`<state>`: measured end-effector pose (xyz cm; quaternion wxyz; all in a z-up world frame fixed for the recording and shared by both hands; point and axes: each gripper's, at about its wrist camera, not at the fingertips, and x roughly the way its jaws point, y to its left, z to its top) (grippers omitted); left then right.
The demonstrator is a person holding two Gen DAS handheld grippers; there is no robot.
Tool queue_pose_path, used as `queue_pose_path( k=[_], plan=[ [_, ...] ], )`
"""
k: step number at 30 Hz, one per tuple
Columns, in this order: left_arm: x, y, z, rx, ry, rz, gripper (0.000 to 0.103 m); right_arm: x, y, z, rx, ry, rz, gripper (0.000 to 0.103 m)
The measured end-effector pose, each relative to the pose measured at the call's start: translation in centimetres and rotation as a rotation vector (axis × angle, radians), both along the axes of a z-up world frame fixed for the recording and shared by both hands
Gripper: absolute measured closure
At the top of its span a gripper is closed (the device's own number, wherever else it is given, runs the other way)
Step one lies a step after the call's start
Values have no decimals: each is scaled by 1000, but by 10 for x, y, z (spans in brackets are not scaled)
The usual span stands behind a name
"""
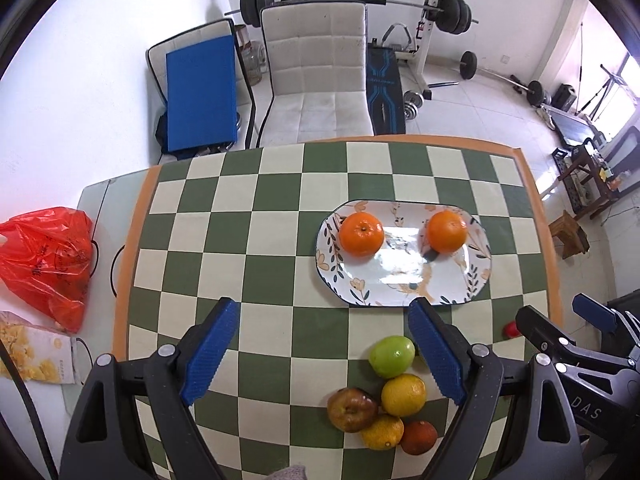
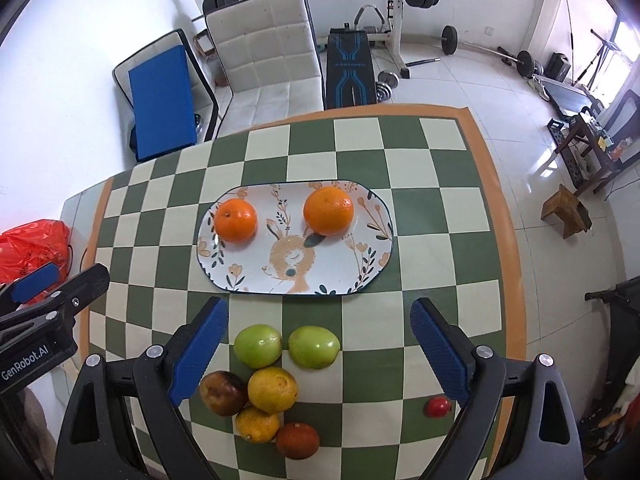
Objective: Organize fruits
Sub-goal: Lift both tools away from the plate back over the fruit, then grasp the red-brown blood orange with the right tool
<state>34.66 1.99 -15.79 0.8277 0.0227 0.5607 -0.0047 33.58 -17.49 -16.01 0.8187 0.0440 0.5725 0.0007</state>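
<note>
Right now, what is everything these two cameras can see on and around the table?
Plate: 1, white with floral and deer print, mid-table.
Oranges: 2, orange, on the plate, apart.
Green apples: 2, green, on the cloth before the plate.
Lemons: 2, yellow, in the near cluster.
Bruised apple: 1, red-brown, left of the cluster.
Dark orange fruit: 1, nearest edge.
Small red fruit: 1, alone, right.
Tablecloth: 1, green-cream checks.
Plastic bag: 1, red, left.
Chair: 1, white, behind the table.
Weight rack: 1, black plates, background.
Left gripper: blue pads, open.
Right gripper: blue pads, open.
</note>
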Motion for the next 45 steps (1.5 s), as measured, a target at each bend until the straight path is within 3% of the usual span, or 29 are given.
queue_pose_path(
  k=[7,11,13,15,19,23,29,31,32,37,43,45],
  plan=[
    [-25,-2,21,-32,-25,-14,16,-31,-4,33,-9,-56,-24,8],
    [-32,-4,24,-22,-37,-10,16,-44,-8,36,15,-57,-24,8],
    [-32,-3,16,-6,-20,-4,16,-50,-12,23,39,-20,-28,8],
    [-32,-2,0,15,14,-1,3,-54,-16,-1,70,49,-31,8],
    [-34,4,-53,75,133,16,3,-71,-15,-76,174,245,-18,8],
    [-41,13,-107,84,284,32,3,-93,-4,-153,244,438,13,9],
    [-54,17,-149,92,394,42,3,-117,11,-214,272,550,86,32],
    [-55,16,-156,79,416,43,3,-121,12,-217,308,548,97,38],
    [-55,14,-159,72,429,39,3,-124,12,-216,280,540,112,45],
    [-54,-4,-185,52,503,-9,3,-133,-11,-210,198,514,107,45],
    [-56,-28,-215,87,555,-102,4,-141,-38,-207,189,513,56,45],
    [-57,-32,-219,71,550,-127,14,-144,-42,-207,190,517,47,45]
  ],
)
